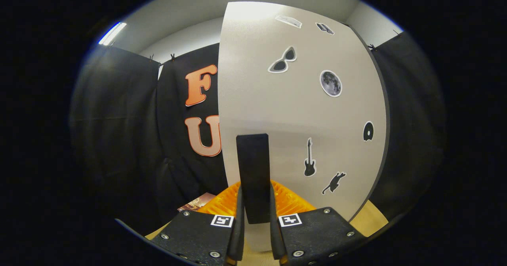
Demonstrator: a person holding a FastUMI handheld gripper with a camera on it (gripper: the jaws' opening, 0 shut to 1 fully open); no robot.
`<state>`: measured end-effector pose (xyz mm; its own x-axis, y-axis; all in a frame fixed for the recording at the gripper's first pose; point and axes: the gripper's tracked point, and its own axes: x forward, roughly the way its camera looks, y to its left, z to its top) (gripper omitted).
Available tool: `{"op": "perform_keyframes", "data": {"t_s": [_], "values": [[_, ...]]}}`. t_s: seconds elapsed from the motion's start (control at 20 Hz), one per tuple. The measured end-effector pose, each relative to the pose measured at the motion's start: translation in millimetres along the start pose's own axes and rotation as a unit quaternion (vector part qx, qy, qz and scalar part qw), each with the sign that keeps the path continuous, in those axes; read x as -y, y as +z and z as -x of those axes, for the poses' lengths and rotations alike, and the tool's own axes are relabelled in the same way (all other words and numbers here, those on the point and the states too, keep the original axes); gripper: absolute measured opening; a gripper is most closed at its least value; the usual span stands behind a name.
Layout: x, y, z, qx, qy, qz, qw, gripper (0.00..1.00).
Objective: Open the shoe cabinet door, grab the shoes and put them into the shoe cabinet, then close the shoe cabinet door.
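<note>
Gripper [255, 218] clamps black handle [253, 171], hiding part of cabinet door [301, 111].

Tan desk [370, 220] under claw [255, 234], visible either side of it. Orange ribbed item [291, 202] lies just ahead of claw; printed card [198, 202] ahead-left; cabinet stands ahead.

Black cloth wall [119, 139], white ceiling [190, 16], strip light [112, 33]
</note>
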<state>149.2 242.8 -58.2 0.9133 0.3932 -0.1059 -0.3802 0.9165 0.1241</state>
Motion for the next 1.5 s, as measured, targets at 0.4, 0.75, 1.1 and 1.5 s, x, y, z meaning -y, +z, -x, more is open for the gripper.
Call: {"op": "perform_keyframes", "data": {"t_s": [0.4,0.75,1.1,1.5], "values": [[40.2,3.4,75.8,0.006,0.019,-0.015,1.000,0.25],[106.7,5.5,128.1,0.023,-0.064,-0.018,0.998,0.16],[208.2,7.2,177.2,0.038,-0.196,-0.008,0.980,0.05],[268.0,1.1,214.8,0.037,-0.268,-0.019,0.962,0.00]]}}
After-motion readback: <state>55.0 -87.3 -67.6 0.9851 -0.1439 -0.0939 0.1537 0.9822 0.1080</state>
